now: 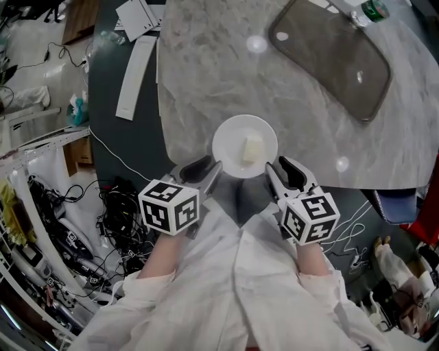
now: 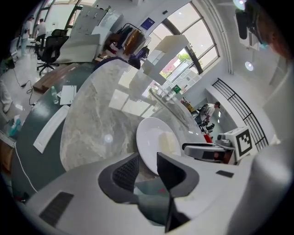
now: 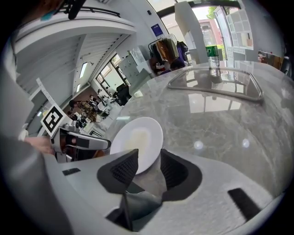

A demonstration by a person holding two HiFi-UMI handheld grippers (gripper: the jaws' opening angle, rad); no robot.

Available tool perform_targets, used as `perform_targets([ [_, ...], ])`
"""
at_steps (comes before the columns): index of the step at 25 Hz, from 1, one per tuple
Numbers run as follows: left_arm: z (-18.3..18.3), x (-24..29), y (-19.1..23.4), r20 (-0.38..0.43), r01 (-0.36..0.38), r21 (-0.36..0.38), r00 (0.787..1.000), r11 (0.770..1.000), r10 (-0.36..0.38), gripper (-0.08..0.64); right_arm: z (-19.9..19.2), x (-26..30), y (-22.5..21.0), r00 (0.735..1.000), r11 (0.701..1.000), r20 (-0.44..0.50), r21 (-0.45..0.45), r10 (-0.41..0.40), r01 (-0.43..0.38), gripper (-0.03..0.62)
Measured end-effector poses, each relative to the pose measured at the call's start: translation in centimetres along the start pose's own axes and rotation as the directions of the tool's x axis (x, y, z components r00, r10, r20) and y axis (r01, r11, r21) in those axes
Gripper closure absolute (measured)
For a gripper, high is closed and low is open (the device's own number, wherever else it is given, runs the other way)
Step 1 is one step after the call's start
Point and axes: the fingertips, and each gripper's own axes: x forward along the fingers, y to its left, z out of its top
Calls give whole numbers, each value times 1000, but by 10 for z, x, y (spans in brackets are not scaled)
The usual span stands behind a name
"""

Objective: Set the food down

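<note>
A white plate [image 1: 230,147] with a pale block of food [image 1: 252,148] rests on the marble table [image 1: 206,82], close to its near edge. My left gripper [image 1: 209,170] is at the plate's left rim. In the left gripper view the plate [image 2: 149,137] fills the gap between the pads, so the left gripper [image 2: 147,165] looks shut on the rim. My right gripper [image 1: 278,171] is at the right rim. In the right gripper view its jaws [image 3: 148,167] stand apart around the plate [image 3: 151,126], with table showing beside the rim.
A sunken sink [image 1: 329,55] lies at the far right of the table, with a green-capped bottle [image 1: 374,10] behind it. A long white strip [image 1: 135,68] and papers lie on the dark surface to the left. Cables [image 1: 116,206] sprawl on the floor below.
</note>
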Motion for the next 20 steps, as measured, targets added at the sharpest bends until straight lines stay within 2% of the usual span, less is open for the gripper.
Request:
perform_targets([
  [7, -6, 4, 2, -16, 3, -24, 1000, 1000, -3, 439, -10, 4, -1, 1000, 995, -16, 93, 26, -24, 482],
  [20, -9, 8, 6, -20, -3, -59, 1000, 998, 2, 439, -16, 11, -3, 999, 993, -36, 114, 26, -22, 482],
])
